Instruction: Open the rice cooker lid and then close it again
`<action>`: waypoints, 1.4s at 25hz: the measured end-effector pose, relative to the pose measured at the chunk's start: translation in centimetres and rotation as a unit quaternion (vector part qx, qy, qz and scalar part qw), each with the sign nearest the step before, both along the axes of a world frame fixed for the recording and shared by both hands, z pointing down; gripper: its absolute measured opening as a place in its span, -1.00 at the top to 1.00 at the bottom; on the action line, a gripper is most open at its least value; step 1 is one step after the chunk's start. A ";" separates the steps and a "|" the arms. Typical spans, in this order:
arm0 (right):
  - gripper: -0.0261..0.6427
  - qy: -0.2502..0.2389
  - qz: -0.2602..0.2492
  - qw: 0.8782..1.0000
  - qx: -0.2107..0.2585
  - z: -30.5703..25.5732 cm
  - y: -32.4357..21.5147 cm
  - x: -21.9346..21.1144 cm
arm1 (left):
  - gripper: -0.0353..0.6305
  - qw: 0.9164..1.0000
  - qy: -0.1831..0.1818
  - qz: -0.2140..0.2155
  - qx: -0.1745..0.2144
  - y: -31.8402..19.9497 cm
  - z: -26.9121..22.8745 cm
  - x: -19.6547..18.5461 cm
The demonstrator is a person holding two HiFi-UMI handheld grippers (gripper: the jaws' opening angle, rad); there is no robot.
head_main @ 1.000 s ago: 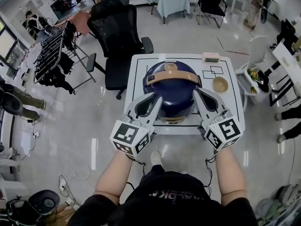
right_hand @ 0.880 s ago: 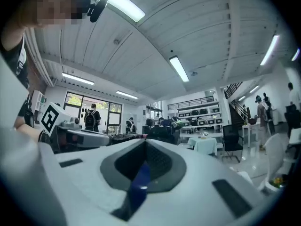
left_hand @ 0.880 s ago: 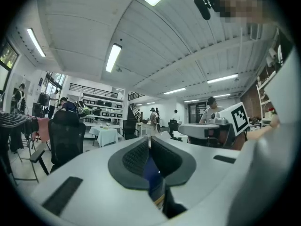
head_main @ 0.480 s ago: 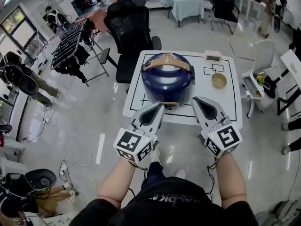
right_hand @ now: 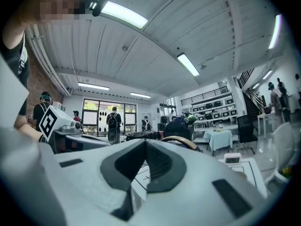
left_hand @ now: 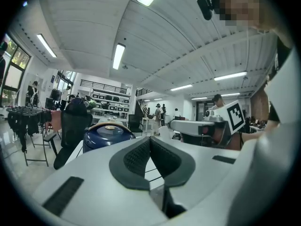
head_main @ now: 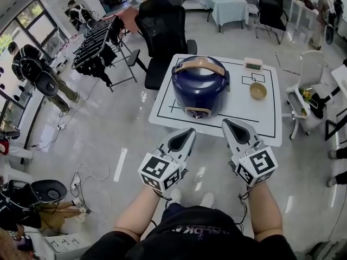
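Observation:
The dark blue rice cooker [head_main: 200, 91] with a tan handle stands on the white table [head_main: 162, 110], its lid down. Both grippers hover short of the table's near edge, apart from the cooker. My left gripper [head_main: 190, 132] is shut with nothing between its pads. My right gripper [head_main: 226, 123] is shut and empty too. The left gripper view has its closed jaws [left_hand: 149, 141] in front and the cooker [left_hand: 106, 134] beyond them at the left. In the right gripper view only the cooker's handle [right_hand: 181, 141] peeks over the closed jaws [right_hand: 145, 143].
A tan bowl [head_main: 258, 90] and a small pink clock [head_main: 252, 64] sit on the table's right part. A black office chair [head_main: 165, 26] stands behind the table, a white chair [head_main: 309, 85] to its right, and a clothes rack [head_main: 97, 42] with people beyond it to the left.
Both grippers have drawn back from the cooker's sides to in front of the table edge. The left jaws have come together. The cooker's lid stays down.

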State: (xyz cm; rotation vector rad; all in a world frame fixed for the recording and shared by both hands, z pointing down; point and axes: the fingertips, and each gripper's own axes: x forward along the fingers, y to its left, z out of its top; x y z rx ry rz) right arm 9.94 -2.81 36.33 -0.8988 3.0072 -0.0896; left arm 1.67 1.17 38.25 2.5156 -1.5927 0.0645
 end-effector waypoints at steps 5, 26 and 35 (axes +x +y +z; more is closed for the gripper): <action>0.92 0.002 -0.001 1.000 -0.011 0.6 1.4 -1.6 | 0.88 1.000 0.007 0.002 -0.002 1.3 0.3 -1.2; 0.92 0.022 0.071 0.997 -0.011 0.4 7.3 -6.6 | 0.88 0.997 0.024 0.070 0.018 5.9 -1.1 -6.4; 0.92 0.023 0.084 0.996 -0.012 0.5 7.4 -7.3 | 0.88 0.996 0.027 0.082 0.016 5.8 -1.1 -7.2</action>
